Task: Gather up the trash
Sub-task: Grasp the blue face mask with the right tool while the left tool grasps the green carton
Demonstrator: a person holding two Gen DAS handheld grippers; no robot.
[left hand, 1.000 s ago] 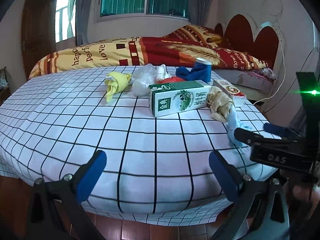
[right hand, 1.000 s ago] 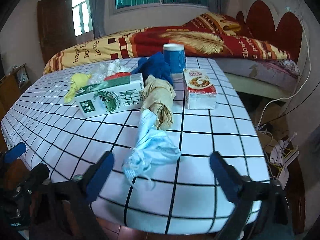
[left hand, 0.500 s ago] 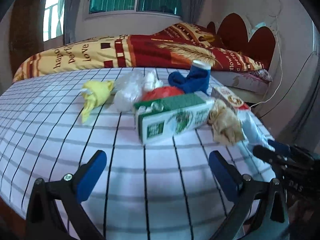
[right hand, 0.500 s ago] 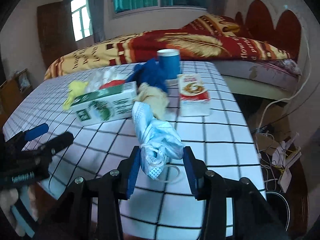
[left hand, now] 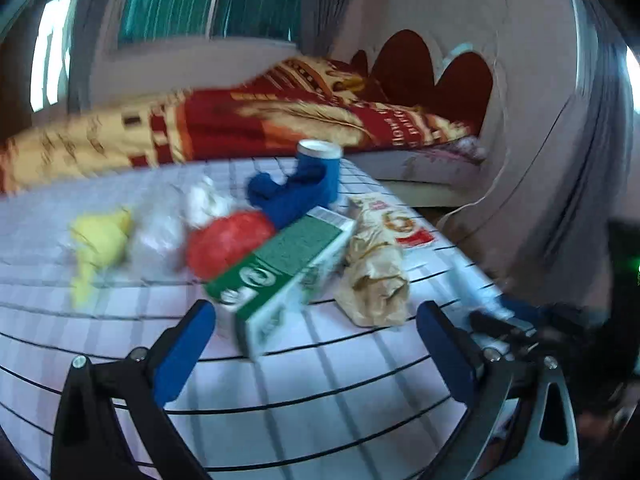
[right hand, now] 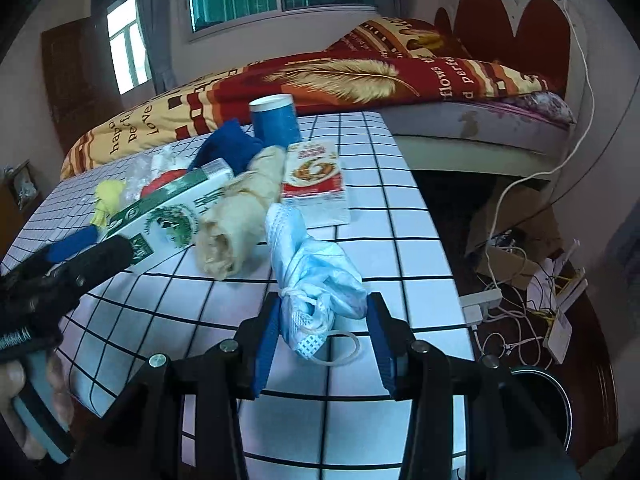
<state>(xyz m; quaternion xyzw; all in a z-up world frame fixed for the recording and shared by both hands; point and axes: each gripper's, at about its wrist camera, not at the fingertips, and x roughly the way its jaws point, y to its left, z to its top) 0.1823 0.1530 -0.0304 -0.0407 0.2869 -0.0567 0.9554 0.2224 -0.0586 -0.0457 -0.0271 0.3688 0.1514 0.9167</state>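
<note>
My right gripper (right hand: 322, 338) is shut on a crumpled light-blue face mask (right hand: 310, 270) and holds it just above the checked table (right hand: 404, 220). My left gripper (left hand: 316, 346) is open and empty, its jaws wide apart, just short of a green and white milk carton (left hand: 280, 276). Beside the carton lie a brown paper wad (left hand: 376, 276), a red and white box (right hand: 316, 184), a blue cup (right hand: 276, 118), blue cloth (left hand: 288, 196), a red bag (left hand: 228, 240), clear plastic (left hand: 160, 228) and a yellow wad (left hand: 100, 240).
A bed with a red and yellow blanket (right hand: 360, 76) stands behind the table. On the floor to the right lie cables and a power strip (right hand: 480, 300). A dark round bin rim (right hand: 552, 396) shows at the lower right. My left gripper also shows in the right wrist view (right hand: 64, 264).
My right gripper has closed on the face mask and lifted it slightly. My left gripper has moved forward and to the right, closer to the milk carton.
</note>
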